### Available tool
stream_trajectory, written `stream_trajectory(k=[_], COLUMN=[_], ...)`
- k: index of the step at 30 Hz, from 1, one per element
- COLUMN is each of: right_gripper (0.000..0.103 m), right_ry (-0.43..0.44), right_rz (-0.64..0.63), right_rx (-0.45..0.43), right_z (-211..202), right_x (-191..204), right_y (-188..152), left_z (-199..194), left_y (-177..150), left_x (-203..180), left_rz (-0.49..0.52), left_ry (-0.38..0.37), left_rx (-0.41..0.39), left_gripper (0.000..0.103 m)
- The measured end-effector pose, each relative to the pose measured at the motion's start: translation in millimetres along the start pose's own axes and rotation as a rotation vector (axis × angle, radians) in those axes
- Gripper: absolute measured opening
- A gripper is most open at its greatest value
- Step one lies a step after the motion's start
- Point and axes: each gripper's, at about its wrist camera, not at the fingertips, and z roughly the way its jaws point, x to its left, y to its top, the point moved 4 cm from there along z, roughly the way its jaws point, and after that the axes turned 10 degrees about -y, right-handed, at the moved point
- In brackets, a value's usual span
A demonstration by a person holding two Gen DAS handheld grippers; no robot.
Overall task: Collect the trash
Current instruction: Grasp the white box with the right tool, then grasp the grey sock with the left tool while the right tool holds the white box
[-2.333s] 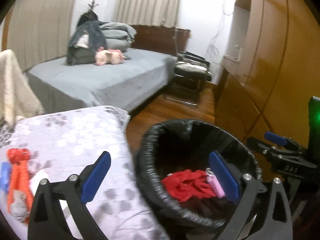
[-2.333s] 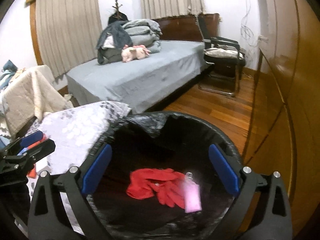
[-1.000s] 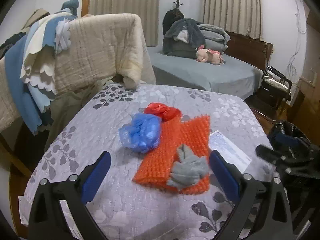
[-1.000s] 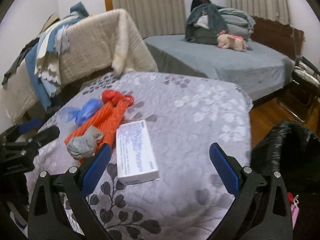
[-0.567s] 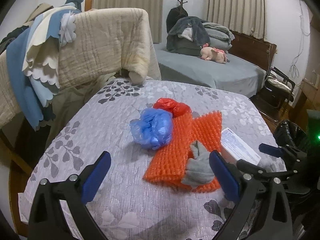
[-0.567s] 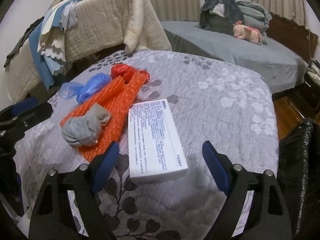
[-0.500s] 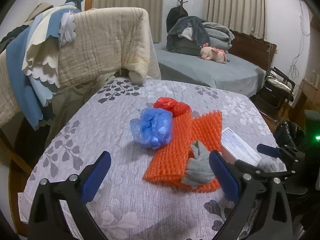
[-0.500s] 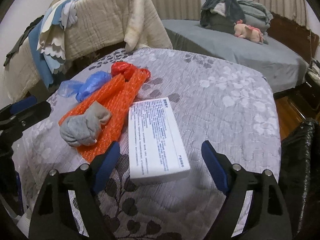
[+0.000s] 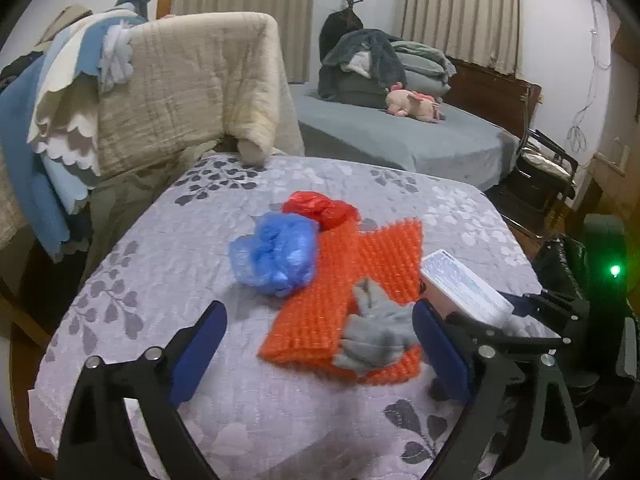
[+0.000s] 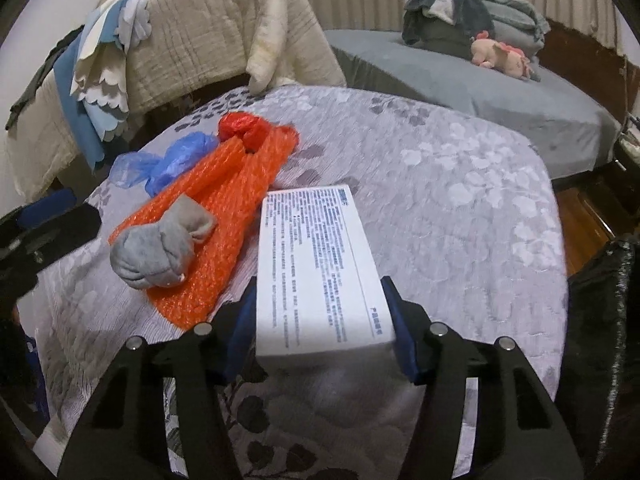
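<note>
Five items of trash on the quilted surface [image 10: 460,184]. Right tongs [image 10: 320,328] have just narrowed from wide open onto the white printed box [image 10: 316,260] — rigid, flat-sided, now pinched at both edges; likely next for the black-lined bin [image 10: 604,320] at right. Left tongs [image 9: 320,348] spread wide, holding nothing, above the grey cloth wad [image 9: 376,336] on orange bubble wrap [image 9: 352,284] — beside it crinkly blue bag [image 9: 276,258], red bag [image 9: 320,208].
</note>
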Motion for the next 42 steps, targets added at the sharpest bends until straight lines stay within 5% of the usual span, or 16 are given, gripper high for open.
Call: stream_trajectory(k=[24,27,29,36,38,42], right_gripper=[0.056,0.056,0.056,0.056,0.056,0.056], right_ry=[-0.035,-0.034,-0.033,-0.036,-0.035,-0.036], right_rz=[0.074,0.075,0.073,0.066,0.069,0.074], right_rx=[-0.023,-0.035,-0.048,-0.042,-0.036,-0.035], right_z=[-25,-31,-37,-38,-37,-37], right_x=[-38,-38,-38,-38,-40,-42], right_y=[-2,1,4,2,0,-1], left_z=[36,31,26,30,31,37], left_y=[-12,-9,-4,-8,-10,-13], left_x=[-30,-29,-28,-31,-33,-29], left_rz=[0.048,0.043,0.036,0.029,0.035,0.027], left_ry=[-0.040,-0.033,-0.051,-0.056,-0.043,-0.018], left_rx=[0.055,0.038,0.027,0.050,0.055,0.069], left_gripper=[0.052,0.042,0.024,0.031,0.046,0.056])
